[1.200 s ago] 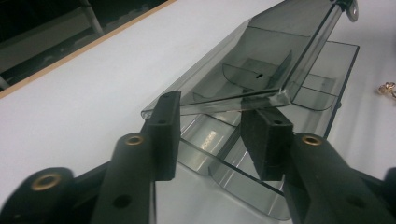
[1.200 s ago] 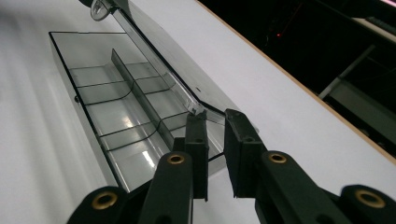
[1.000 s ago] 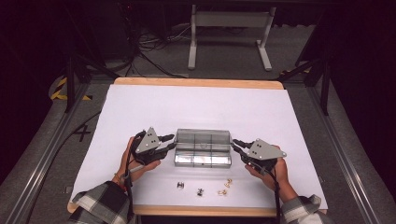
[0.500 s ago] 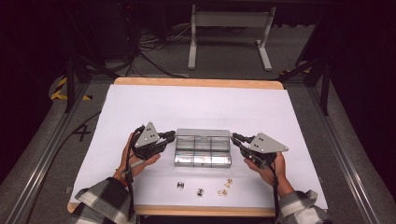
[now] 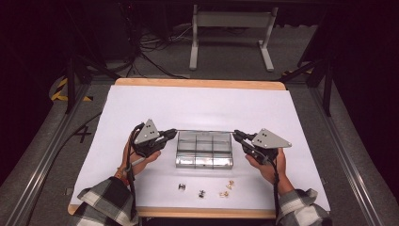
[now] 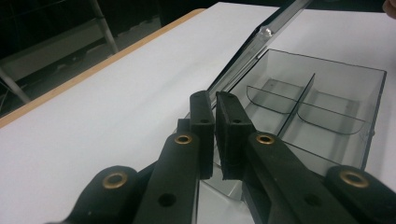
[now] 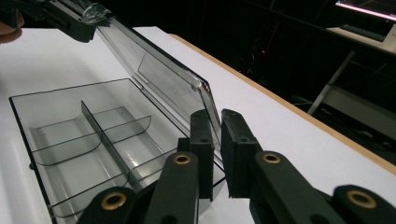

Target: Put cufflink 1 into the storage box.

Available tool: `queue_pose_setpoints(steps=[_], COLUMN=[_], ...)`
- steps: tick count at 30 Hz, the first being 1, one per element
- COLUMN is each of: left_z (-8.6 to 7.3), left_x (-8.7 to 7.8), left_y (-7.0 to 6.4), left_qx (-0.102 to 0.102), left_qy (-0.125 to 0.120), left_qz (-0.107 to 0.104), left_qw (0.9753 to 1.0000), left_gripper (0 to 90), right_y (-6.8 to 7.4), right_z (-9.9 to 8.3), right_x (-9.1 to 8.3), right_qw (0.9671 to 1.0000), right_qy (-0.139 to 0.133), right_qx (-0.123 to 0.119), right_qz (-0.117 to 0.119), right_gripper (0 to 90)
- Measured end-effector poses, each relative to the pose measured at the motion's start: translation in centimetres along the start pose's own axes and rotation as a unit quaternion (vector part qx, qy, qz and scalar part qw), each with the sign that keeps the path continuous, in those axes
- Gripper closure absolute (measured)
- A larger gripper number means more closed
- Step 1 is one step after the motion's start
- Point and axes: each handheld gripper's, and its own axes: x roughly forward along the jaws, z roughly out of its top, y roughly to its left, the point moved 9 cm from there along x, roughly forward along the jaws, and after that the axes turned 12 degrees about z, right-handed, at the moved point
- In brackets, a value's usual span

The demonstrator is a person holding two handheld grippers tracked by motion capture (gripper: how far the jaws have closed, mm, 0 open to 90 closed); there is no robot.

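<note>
The clear box (image 5: 204,149) sits mid-frame in the high view, its lid (image 7: 159,77) raised. Left gripper (image 6: 215,100) and right gripper (image 7: 214,116) each pinch a lid corner; best to swing both ends back evenly.

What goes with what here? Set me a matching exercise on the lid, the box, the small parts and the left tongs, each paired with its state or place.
Things:
1. lid
2. small metal parts
3. box
4. left tongs

States or places:
A. empty, split into compartments
B. loose on the white table, in front of the box
C. shut on one end of the lid
D. swung up, open

Pairs: 1-D, 2-B, 3-A, 4-C
</note>
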Motion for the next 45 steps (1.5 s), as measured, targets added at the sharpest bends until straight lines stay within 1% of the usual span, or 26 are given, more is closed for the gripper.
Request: queue_pose_setpoints(steps=[1, 2, 3, 4, 5, 8, 10, 11, 12, 13, 15, 18, 19, 22, 23, 24, 26, 27, 30, 32, 34, 36, 42, 43, 44, 45], left_z=[0.1, 0.1, 0.1, 0.1, 0.2, 0.3, 0.4, 0.4, 0.5, 0.5, 0.5, 0.5, 0.6, 0.5, 0.5, 0.4, 0.4, 0.4, 0.4, 0.5, 0.5, 0.4, 0.3, 0.2, 0.0, -0.2], left_x=[0.1, 0.1, 0.2, 0.2, 0.3, 0.4, 0.5, 0.5, 0.6, 0.6, 0.8, 0.8, 0.9, 0.9, 1.0, 1.1, 1.2, 1.3, 1.6, 1.7, 2.0, 2.1, 2.6, 2.7, 2.9, 3.2], left_y=[0.1, 0.1, 0.2, 0.3, 0.3, 0.5, 0.6, 0.6, 0.6, 0.7, 0.8, 0.8, 0.8, 0.9, 1.0, 1.0, 1.0, 1.1, 1.1, 1.3, 1.3, 1.5, 1.6, 1.5, 1.6, 1.5], left_qx=[-0.012, -0.012, -0.015, -0.020, -0.027, -0.031, -0.031, -0.031, -0.036, -0.037, -0.038, -0.041, -0.039, -0.042, -0.040, -0.045, -0.045, -0.043, -0.052, -0.052, -0.060, -0.056, -0.057, -0.058, -0.051, -0.050], left_qy=[-0.004, -0.004, -0.006, -0.006, -0.009, -0.011, -0.011, -0.011, -0.013, -0.012, -0.015, -0.016, -0.016, -0.018, -0.017, -0.016, -0.016, -0.016, -0.016, -0.015, -0.015, -0.010, -0.010, -0.007, 0.001, 0.009], left_qz=[-0.005, -0.005, -0.005, -0.006, -0.007, -0.009, -0.005, -0.005, -0.006, -0.006, -0.009, -0.008, -0.007, -0.009, -0.008, -0.008, -0.008, -0.006, -0.007, -0.006, -0.005, -0.002, 0.000, 0.000, 0.004, 0.008], left_qw=[0.9999, 0.9999, 0.9999, 0.9998, 0.9996, 0.9994, 0.9994, 0.9994, 0.9992, 0.9992, 0.9991, 0.9990, 0.9991, 0.9989, 0.9990, 0.9988, 0.9988, 0.9989, 0.9985, 0.9985, 0.9981, 0.9984, 0.9983, 0.9983, 0.9987, 0.9987], left_gripper=[86.4, 86.3, 86.3, 86.4, 86.4, 86.6, 86.7, 86.7, 86.7, 86.7, 86.5, 86.5, 86.5, 86.5, 86.5, 86.5, 86.5, 86.5, 86.1, 86.0, 85.9, 85.7, 85.2, 85.3, 85.2, 85.0], right_y=[-0.1, -0.3, -0.3, -0.5, -0.7, -1.0, -1.3, -1.3, -1.4, -1.5, -1.6, -1.7, -1.8, -1.9, -2.0, -2.1, -2.1, -2.2, -2.3, -2.4, -2.6, -2.8, -3.0, -3.0, -3.0, -3.0], right_z=[0.0, 0.0, 0.0, 0.0, -0.1, -0.2, -0.2, -0.2, -0.3, -0.5, -0.6, -0.7, -0.7, -0.8, -0.9, -0.9, -1.0, -1.1, -1.3, -1.4, -1.6, -1.9, -2.5, -2.6, -2.6, -2.7], right_x=[0.1, 0.1, 0.1, 0.2, 0.3, 0.6, 0.9, 0.9, 1.0, 1.1, 1.1, 1.3, 1.3, 1.4, 1.5, 1.7, 1.8, 1.8, 2.0, 2.2, 2.4, 2.6, 3.0, 3.1, 3.2, 3.3], right_qw=[1.0000, 0.9996, 0.9996, 0.9990, 0.9987, 0.9985, 0.9978, 0.9978, 0.9975, 0.9974, 0.9968, 0.9971, 0.9970, 0.9969, 0.9969, 0.9969, 0.9970, 0.9968, 0.9967, 0.9964, 0.9962, 0.9956, 0.9944, 0.9942, 0.9941, 0.9941], right_qy=[-0.003, -0.010, -0.010, -0.017, -0.019, -0.019, -0.025, -0.025, -0.026, -0.022, -0.024, -0.018, -0.018, -0.016, -0.014, -0.013, -0.011, -0.010, -0.005, -0.007, -0.002, -0.002, 0.003, 0.003, 0.005, 0.006], right_qx=[0.006, 0.025, 0.025, 0.040, 0.047, 0.051, 0.060, 0.060, 0.065, 0.068, 0.075, 0.074, 0.076, 0.077, 0.078, 0.078, 0.077, 0.079, 0.081, 0.084, 0.087, 0.093, 0.105, 0.108, 0.108, 0.108], right_qz=[0.003, 0.008, 0.008, 0.010, 0.011, 0.010, 0.012, 0.012, 0.013, 0.013, 0.012, 0.007, 0.007, 0.007, 0.005, 0.004, 0.005, 0.005, 0.001, 0.001, -0.002, -0.001, -0.002, 0.000, -0.002, -0.003], right_gripper=[84.2, 84.0, 84.0, 84.1, 84.2, 84.2, 83.9, 83.9, 84.0, 84.2, 84.5, 85.1, 85.1, 85.2, 85.1, 85.0, 85.0, 85.1, 85.3, 85.5, 86.2, 86.3, 86.3, 86.3, 86.2, 86.2])
